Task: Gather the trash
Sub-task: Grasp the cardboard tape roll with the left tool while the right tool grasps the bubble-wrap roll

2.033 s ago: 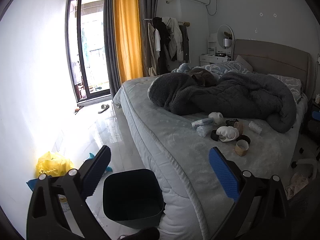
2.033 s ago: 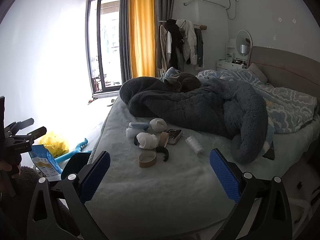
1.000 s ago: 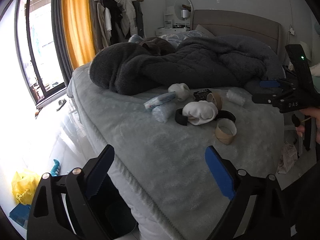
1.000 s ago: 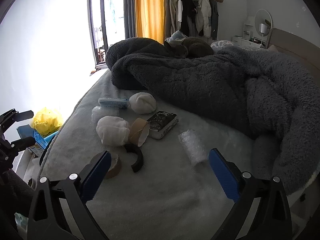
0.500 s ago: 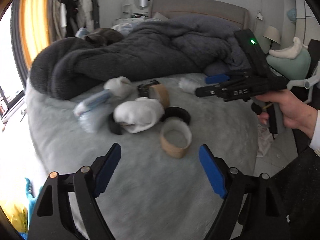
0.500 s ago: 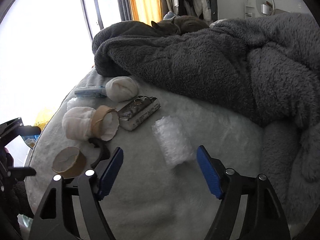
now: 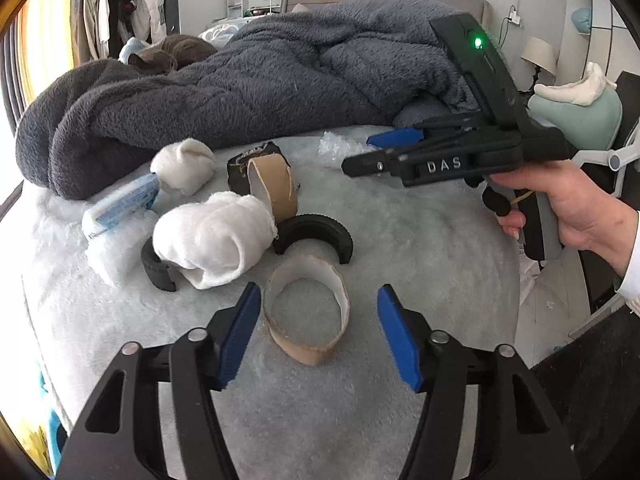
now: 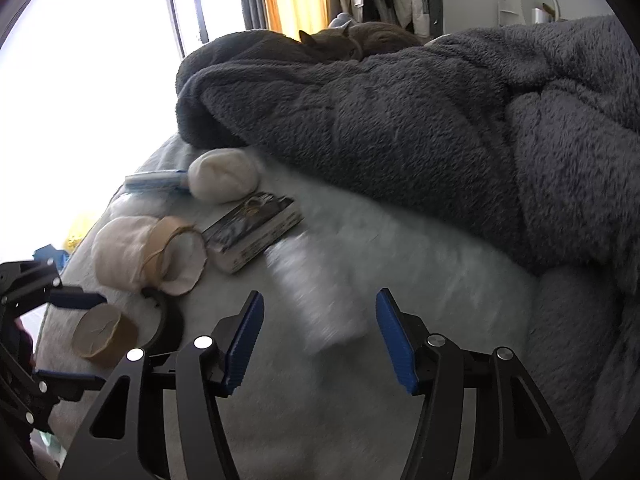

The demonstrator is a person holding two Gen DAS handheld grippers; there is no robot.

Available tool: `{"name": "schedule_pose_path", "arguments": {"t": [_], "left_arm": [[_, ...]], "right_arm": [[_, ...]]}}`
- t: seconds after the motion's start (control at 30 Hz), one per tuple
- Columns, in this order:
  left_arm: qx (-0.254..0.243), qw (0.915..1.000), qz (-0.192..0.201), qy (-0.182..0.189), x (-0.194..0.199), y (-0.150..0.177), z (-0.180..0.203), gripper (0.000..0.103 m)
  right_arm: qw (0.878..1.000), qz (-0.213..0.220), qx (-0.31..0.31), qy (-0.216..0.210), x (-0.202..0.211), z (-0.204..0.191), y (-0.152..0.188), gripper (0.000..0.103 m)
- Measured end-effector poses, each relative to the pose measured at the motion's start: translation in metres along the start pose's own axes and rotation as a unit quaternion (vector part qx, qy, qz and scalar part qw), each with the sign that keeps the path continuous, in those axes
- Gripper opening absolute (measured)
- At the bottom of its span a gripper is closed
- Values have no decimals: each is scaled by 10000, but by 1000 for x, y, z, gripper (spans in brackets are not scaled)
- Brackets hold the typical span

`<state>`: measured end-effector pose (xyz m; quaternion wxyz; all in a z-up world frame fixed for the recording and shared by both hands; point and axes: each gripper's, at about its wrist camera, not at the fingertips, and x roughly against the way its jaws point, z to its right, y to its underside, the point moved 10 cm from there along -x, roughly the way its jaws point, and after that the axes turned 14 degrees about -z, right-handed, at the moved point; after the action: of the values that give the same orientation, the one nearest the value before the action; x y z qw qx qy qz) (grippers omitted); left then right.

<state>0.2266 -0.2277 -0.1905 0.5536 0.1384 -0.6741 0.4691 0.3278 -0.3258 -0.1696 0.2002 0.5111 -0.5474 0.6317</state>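
Cardboard tape ring point(image 7: 306, 312) lies on the bed point(image 7: 420, 240), between the spread jaws of the left gripper point(image 7: 318, 332), not touching. Clear plastic wrap point(image 8: 316, 300), blurred, sits between the right gripper point(image 8: 318, 332) jaws, also apart. Grey blanket point(image 8: 400, 120) bounds the far side; other trash clusters left.
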Motion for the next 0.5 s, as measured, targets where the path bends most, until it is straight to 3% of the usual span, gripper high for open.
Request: {"name": "schedule_pose_path", "arguments": {"t": [0.2, 0.33, 0.5], "left_arm": [[242, 9996, -122, 126, -6, 1, -9, 44], [472, 9983, -73, 347, 1, 0, -16, 43], [577, 9979, 218, 184, 22, -3, -24, 43]], "right_arm": [[9994, -166, 142, 263, -9, -2, -8, 51], [9975, -379, 310, 504, -17, -6, -5, 37], [9981, -286, -5, 539, -10, -9, -11, 35]]}}
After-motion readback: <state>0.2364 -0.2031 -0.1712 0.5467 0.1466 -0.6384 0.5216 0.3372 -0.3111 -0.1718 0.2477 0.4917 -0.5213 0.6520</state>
